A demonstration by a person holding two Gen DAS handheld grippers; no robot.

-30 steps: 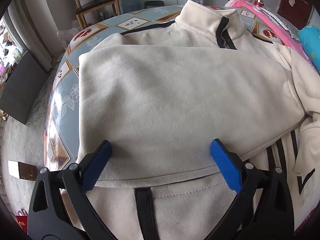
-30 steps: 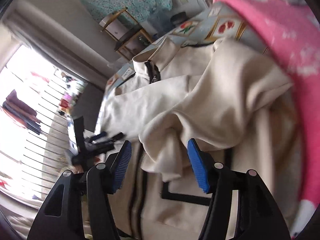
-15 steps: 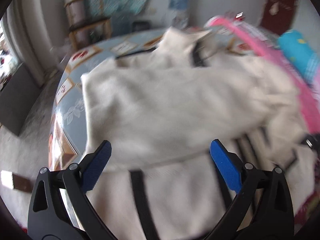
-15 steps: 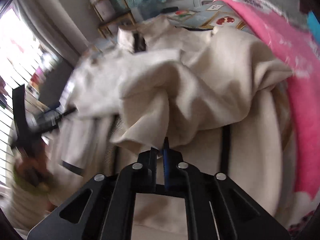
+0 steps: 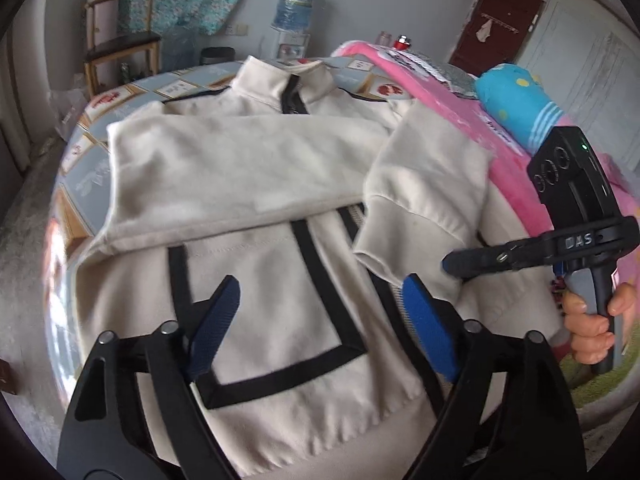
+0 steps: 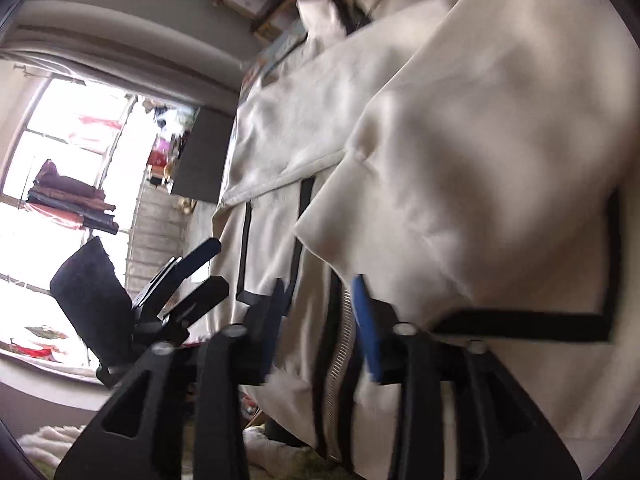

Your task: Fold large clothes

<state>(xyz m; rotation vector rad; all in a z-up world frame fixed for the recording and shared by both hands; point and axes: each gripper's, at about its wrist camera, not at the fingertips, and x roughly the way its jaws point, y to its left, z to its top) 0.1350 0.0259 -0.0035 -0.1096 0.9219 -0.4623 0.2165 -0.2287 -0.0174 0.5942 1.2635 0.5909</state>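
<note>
The cream jacket (image 5: 256, 264) with black trim lies front-up across the patterned table (image 5: 86, 184), its collar (image 5: 280, 80) at the far end from both tongs and its hem nearest them. One sleeve (image 5: 224, 168) is folded flat across the chest, just beyond the left tongs (image 5: 320, 332). The other sleeve (image 5: 424, 200) is doubled over on the side toward the right tongs (image 6: 320, 320), its cuff (image 5: 376, 260) hanging loose just past the left tongs' right-hand blue pad. The left tongs hover over the lower front of the jacket with their jaws well apart and narrowing, no cloth pinched between them. The right tongs sit low over the zip (image 6: 340, 344) near the hem, jaws partly spread and widening; the zip edge lies in the gap, but the pads do not appear to press on it, though that view is blurred. A hand (image 5: 592, 332) holds the right tongs' handle off to the right of the left pair. Beyond that lie a pink blanket (image 5: 496, 148) and a blue pillow (image 5: 516, 100); a wooden chair (image 5: 120, 40) and a water bottle (image 5: 294, 2) stand past the collar.
</note>
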